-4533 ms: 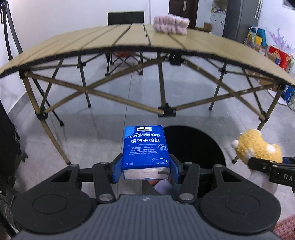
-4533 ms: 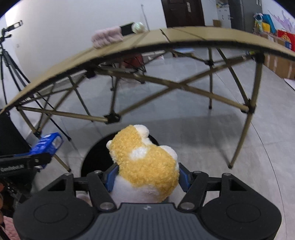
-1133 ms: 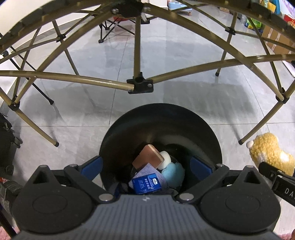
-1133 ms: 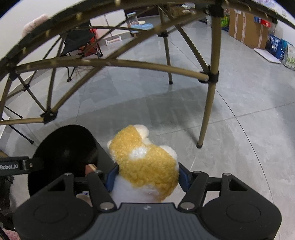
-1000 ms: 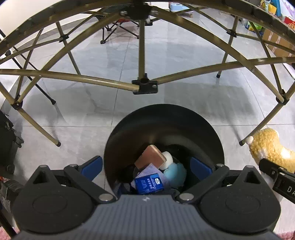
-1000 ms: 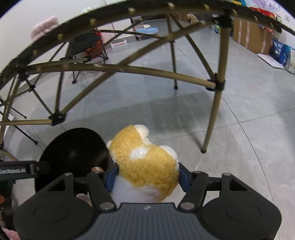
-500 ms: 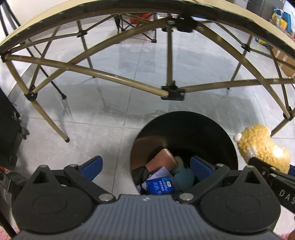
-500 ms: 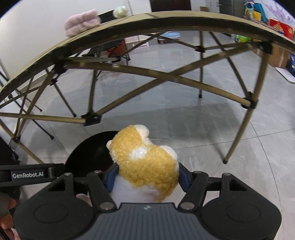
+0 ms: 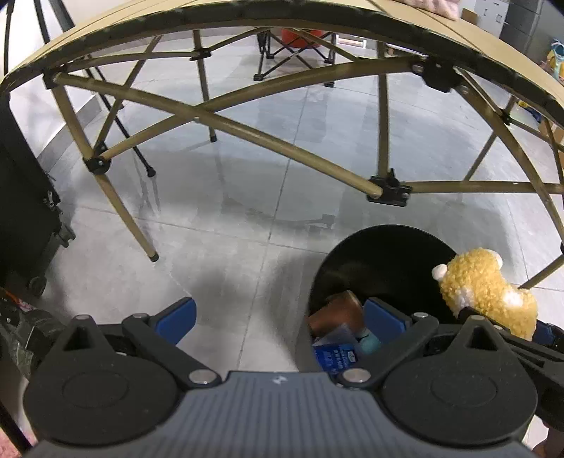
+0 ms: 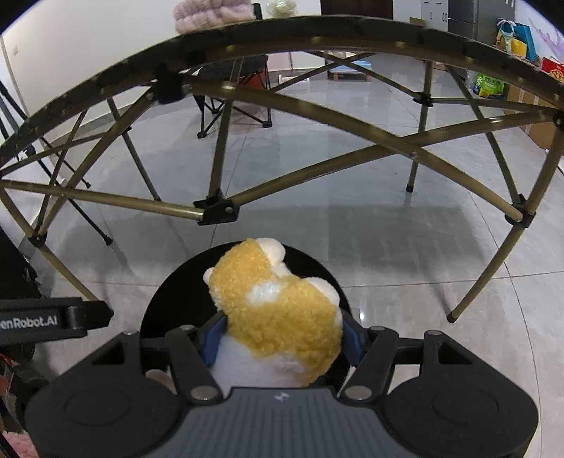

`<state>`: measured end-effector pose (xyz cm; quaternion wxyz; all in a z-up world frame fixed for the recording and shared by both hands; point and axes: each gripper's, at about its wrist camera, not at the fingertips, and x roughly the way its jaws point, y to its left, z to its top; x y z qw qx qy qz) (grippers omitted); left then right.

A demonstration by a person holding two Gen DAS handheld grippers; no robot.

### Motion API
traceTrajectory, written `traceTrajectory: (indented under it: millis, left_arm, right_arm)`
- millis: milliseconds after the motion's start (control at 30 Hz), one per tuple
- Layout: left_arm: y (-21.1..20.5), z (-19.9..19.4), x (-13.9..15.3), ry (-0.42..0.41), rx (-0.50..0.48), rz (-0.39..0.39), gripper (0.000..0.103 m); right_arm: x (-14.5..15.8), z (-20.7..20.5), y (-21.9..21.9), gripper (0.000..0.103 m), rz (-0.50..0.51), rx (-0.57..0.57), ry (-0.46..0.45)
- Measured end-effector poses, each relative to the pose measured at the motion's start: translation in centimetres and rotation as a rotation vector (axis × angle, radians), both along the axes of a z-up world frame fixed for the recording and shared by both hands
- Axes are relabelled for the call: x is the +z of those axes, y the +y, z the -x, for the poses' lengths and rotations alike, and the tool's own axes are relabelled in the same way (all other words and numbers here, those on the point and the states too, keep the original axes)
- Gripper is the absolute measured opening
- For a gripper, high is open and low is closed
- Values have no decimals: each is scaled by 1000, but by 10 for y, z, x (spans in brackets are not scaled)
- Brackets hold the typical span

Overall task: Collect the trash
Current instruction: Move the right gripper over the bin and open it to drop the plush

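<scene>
My right gripper (image 10: 280, 334) is shut on a yellow and white plush toy (image 10: 278, 306), which hangs over the mouth of the round black bin (image 10: 169, 299). From the left wrist the same plush toy (image 9: 486, 287) shows at the bin's right rim (image 9: 387, 232). My left gripper (image 9: 280, 319) is open with nothing between its fingers, over the floor just left of the bin. Inside the bin lie a blue handkerchief pack (image 9: 335, 357), a brown block (image 9: 338, 311) and a pale blue item (image 9: 370, 343).
A folding table with tan poles (image 9: 282, 144) arches over the scene, one leg foot (image 9: 152, 257) left of the bin, another (image 10: 451, 319) to its right. A black case (image 9: 24, 197) stands at the far left. A pink fluffy thing (image 10: 211, 14) lies on the tabletop.
The left gripper has slid left, so the bin now sits at its right finger instead of centred. The right gripper has carried the plush toy over the bin's mouth.
</scene>
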<state>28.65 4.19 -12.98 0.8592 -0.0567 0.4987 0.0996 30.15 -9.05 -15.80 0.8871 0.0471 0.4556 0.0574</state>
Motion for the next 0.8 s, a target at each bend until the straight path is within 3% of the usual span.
traceTrajectory:
  millis: [400,467,533,800]
  left_arm:
    - [27,6,-3,9,48,7,103]
    - [31,6,-4,10,53,10,103]
    - [33,6,-4,11,57,13,103]
    - [36,10,0,-2,56,21,103]
  right_arm:
    - [-15,-10,28,69,47,44,52]
    - [-20,-13,30,80,66,33,62]
    - [-23,-15,29,102,76,17,72]
    - [-31,-19,19,103,40,-21,119]
